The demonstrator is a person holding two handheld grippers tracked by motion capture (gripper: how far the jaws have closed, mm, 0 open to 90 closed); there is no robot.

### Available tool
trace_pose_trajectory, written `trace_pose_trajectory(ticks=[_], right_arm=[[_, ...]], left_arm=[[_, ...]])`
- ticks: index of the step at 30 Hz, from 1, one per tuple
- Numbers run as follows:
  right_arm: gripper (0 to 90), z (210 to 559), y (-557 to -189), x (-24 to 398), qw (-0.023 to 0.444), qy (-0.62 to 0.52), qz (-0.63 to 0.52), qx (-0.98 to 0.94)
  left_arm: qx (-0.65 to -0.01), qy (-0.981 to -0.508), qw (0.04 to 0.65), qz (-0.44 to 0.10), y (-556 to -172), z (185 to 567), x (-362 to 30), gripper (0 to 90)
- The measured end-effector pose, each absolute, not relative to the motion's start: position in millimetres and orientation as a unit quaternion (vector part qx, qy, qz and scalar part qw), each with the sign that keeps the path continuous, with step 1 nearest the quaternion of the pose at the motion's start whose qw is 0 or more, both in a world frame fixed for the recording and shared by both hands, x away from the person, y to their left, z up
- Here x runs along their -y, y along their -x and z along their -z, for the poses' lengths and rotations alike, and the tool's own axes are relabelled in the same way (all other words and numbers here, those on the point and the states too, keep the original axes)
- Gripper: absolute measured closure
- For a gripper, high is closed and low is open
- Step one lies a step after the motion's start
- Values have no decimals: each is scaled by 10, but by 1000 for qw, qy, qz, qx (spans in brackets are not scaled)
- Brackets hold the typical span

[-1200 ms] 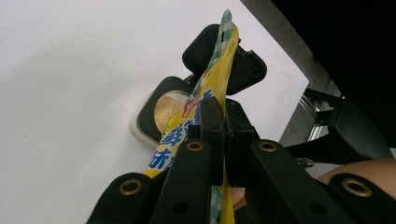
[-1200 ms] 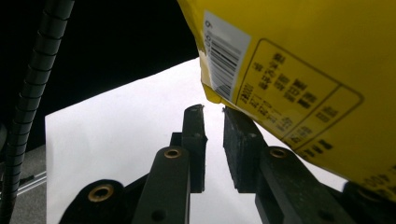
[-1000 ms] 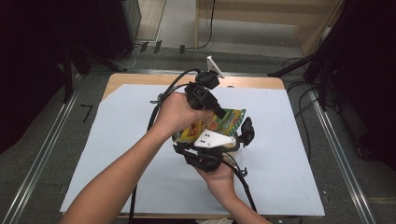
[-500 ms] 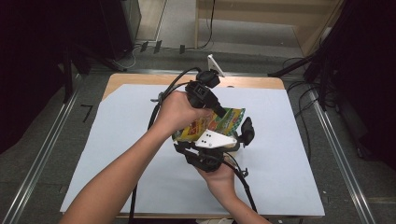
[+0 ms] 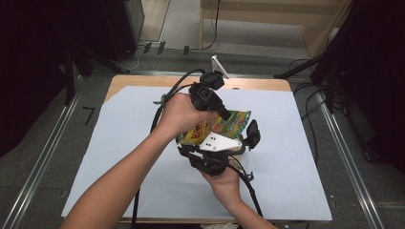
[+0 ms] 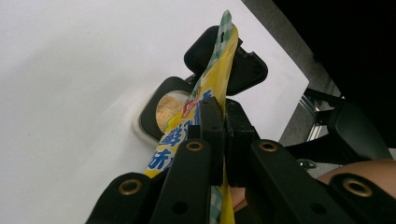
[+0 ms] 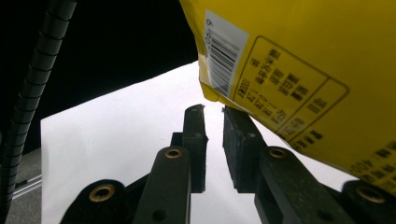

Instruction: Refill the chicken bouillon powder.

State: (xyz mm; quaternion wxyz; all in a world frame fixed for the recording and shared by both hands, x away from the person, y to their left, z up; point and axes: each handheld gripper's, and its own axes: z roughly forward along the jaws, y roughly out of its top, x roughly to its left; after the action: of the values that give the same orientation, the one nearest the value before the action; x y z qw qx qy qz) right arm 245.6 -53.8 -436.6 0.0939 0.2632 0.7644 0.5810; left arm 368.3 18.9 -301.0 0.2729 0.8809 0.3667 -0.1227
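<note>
Above the middle of the white-covered tabletop (image 5: 119,157), a yellow snack packet (image 5: 229,123) hangs clear of the surface. The left gripper (image 6: 223,135) has its fingers clamped on the packet's flat edge. The right gripper (image 7: 214,140) sits beneath it, fingers narrowly parted with nothing between them. The packet looks light, soft and crinkly, probably slick, so a sealed edge seems the safest hold. From above, hands and grippers cover much of it; its contents cannot be seen.

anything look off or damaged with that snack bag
Nothing looks torn or spilled. The yellow snack bag is held off the white sheet, pinched at its edge by the left hand-held gripper; the right hand-held gripper sits just under it, empty.
</note>
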Motion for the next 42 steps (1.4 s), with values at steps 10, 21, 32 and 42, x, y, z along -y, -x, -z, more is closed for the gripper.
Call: trace_pose_trajectory(ticks=[10,21,32,42], right_arm=[[809,4372,-2459,541,94,-265,-579,-765],[816,4391,-2464,534,99,-262,-576,-768],[862,4414,-2456,532,96,-259,-575,-770],[900,4427,-2454,535,98,-260,-573,-771]], left_arm=[[-364,-880,280,122,-3662,3011,-197,897],[-362,-875,294,126,-3627,3027,-240,898],[-357,-875,303,126,-3584,3035,-290,898],[-356,-874,305,129,-3577,3048,-311,899]])
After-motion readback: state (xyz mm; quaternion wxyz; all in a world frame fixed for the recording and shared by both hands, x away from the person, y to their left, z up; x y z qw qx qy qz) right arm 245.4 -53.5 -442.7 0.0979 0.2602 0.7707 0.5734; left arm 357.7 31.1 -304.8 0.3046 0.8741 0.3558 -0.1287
